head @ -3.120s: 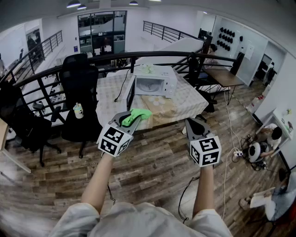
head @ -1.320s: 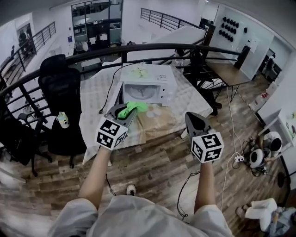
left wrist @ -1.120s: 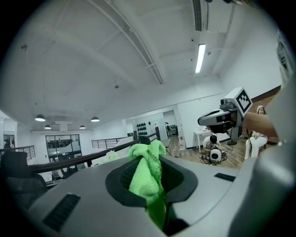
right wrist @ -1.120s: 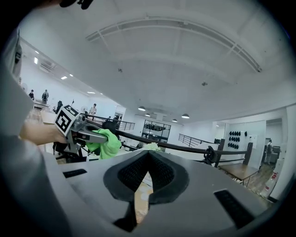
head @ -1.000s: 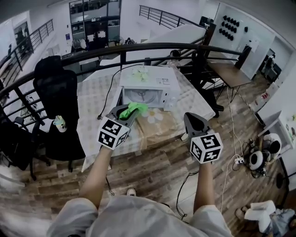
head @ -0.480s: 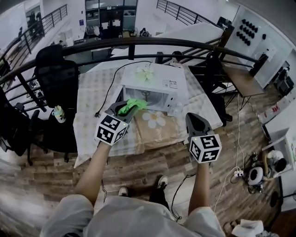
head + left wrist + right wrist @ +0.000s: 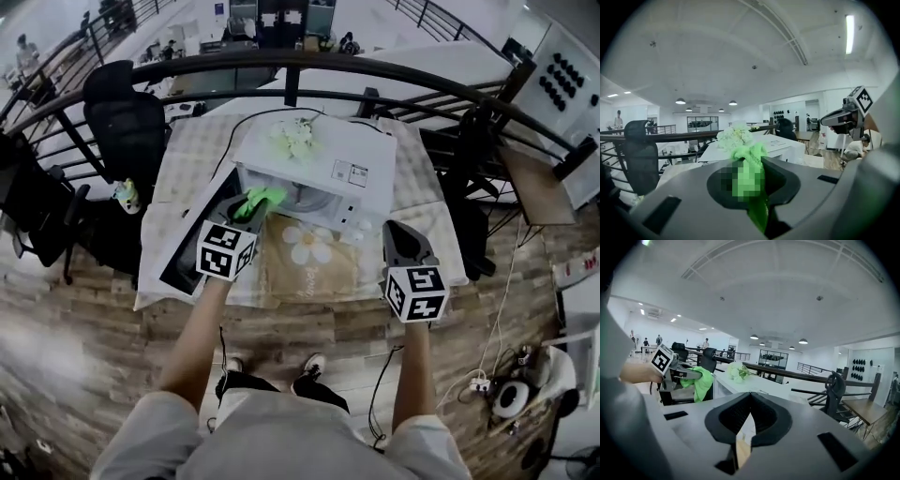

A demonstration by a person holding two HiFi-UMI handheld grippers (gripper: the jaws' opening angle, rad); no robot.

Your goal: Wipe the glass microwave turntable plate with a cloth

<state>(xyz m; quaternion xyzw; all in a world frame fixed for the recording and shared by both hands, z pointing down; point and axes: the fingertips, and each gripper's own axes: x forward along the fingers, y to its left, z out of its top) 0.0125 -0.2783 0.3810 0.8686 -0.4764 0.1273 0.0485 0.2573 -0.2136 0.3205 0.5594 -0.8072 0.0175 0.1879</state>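
A white microwave (image 7: 314, 167) stands on the table with its door (image 7: 192, 239) swung open to the left. Its dark cavity (image 7: 298, 199) is partly covered by my left gripper, and I cannot make out the glass turntable plate inside. My left gripper (image 7: 251, 202) is shut on a bright green cloth (image 7: 259, 197), held just in front of the cavity opening. The cloth (image 7: 752, 165) bulges up between the jaws in the left gripper view. My right gripper (image 7: 395, 229) hovers over the table's right front, shut with nothing in it (image 7: 749, 409).
A tan mat with a white flower (image 7: 309, 251) lies before the microwave on a checked tablecloth (image 7: 427, 225). A pale flower bunch (image 7: 295, 136) sits on the microwave. A black chair (image 7: 127, 122) and a bottle (image 7: 126, 195) are at the left, with a black railing (image 7: 375, 80) behind.
The person has walked up to the table, so the microwave now lies close below. The left gripper with the cloth has come up to the open cavity; the right gripper stayed shut.
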